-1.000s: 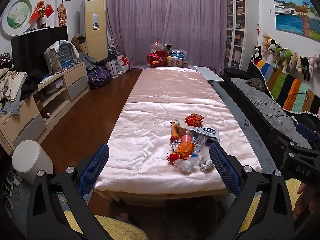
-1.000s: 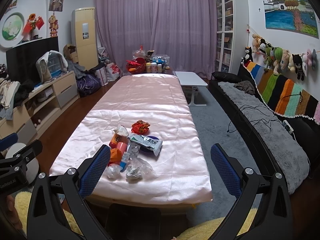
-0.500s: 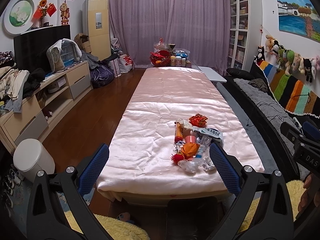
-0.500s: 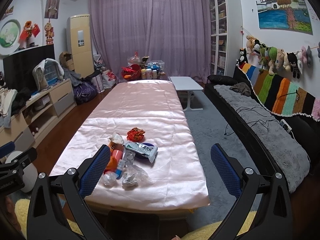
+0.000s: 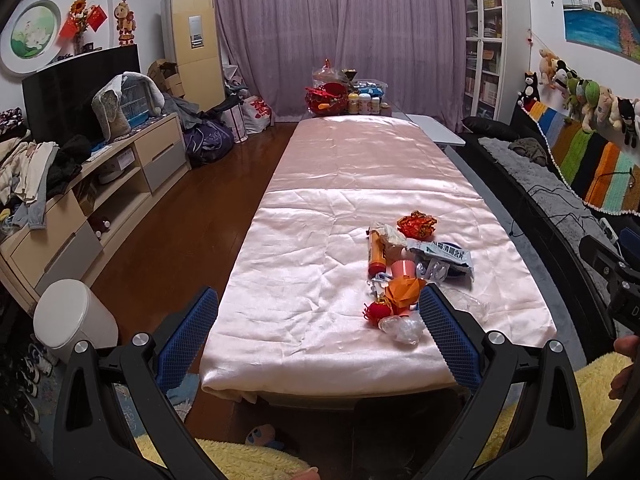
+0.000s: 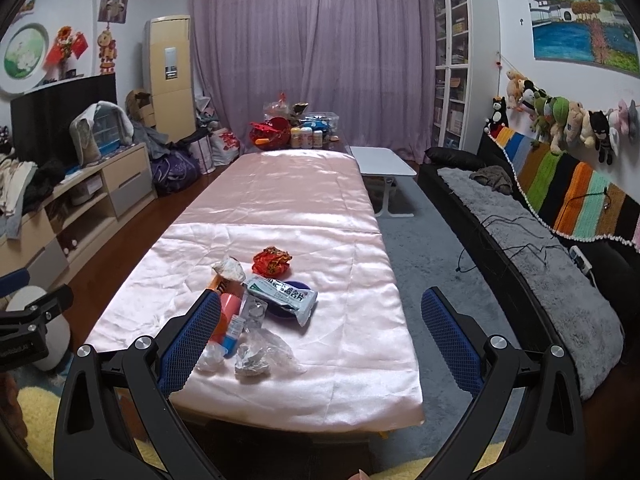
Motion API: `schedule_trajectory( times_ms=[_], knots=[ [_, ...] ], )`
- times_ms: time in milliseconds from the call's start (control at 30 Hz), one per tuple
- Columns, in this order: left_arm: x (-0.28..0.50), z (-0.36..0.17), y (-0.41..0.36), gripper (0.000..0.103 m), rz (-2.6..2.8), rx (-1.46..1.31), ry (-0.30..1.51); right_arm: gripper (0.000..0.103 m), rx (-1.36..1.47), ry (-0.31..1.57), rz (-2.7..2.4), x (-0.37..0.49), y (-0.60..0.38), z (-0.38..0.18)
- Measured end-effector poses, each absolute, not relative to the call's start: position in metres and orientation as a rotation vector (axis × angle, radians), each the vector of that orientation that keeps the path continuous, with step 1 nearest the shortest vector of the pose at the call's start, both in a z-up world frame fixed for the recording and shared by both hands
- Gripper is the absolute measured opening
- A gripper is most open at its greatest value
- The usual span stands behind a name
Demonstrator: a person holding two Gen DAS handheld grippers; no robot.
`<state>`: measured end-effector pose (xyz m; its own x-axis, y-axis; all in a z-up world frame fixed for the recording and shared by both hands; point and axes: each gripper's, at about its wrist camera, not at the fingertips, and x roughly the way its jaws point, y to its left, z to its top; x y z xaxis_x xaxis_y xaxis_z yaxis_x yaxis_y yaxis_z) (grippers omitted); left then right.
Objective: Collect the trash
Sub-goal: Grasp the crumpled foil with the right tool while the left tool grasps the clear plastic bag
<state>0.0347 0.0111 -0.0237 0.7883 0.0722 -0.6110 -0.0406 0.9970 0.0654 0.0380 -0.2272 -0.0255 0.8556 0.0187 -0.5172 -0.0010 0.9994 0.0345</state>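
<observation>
A pile of trash lies near the front end of a long table under a pink satin cloth point(image 5: 328, 216) point(image 6: 280, 208). It holds a crumpled red wrapper point(image 5: 417, 224) point(image 6: 272, 261), a white-and-green packet point(image 5: 442, 255) point(image 6: 282, 294), an orange tube point(image 5: 376, 256), a pink cup point(image 5: 401, 269), orange paper point(image 5: 402, 294), a red pompom point(image 5: 378, 310) and clear crumpled plastic point(image 5: 402, 327) point(image 6: 260, 356). My left gripper point(image 5: 318, 332) is open, short of the table's front edge. My right gripper point(image 6: 320, 338) is open too, hovering over the front end, with nothing between its fingers.
A white lidded bin point(image 5: 74, 322) stands on the floor at front left. A low cabinet point(image 5: 100, 196) lines the left wall, and a black sofa point(image 6: 532, 248) the right. Bottles and red items point(image 5: 346, 98) crowd the table's far end. A white side table point(image 6: 382, 162) stands beyond.
Both grippers have shifted a little; the trash pile has drifted rightward in the left wrist view and sits slightly higher in the right wrist view. Nothing on the table has moved.
</observation>
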Motion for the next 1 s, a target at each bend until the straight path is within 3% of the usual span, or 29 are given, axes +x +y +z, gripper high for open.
schedule_trajectory(
  times_ms=[433, 600, 767, 1000],
  knots=[
    [0.066, -0.088, 0.015, 0.094, 0.024, 0.083, 0.819, 0.100, 0.013, 0.743, 0.075, 0.071, -0.211, -0.089],
    [0.074, -0.113, 0.018, 0.086, 0.006, 0.091, 0.886, 0.083, 0.020, 0.815, 0.152, 0.079, -0.197, -0.115],
    [0.078, -0.129, 0.021, 0.083, -0.013, 0.098, 0.922, 0.059, 0.034, 0.886, 0.243, 0.089, -0.179, -0.139],
    [0.089, -0.132, 0.025, 0.080, -0.062, 0.051, 0.939, 0.053, 0.016, 0.941, 0.259, 0.110, -0.163, -0.161]
  ],
)
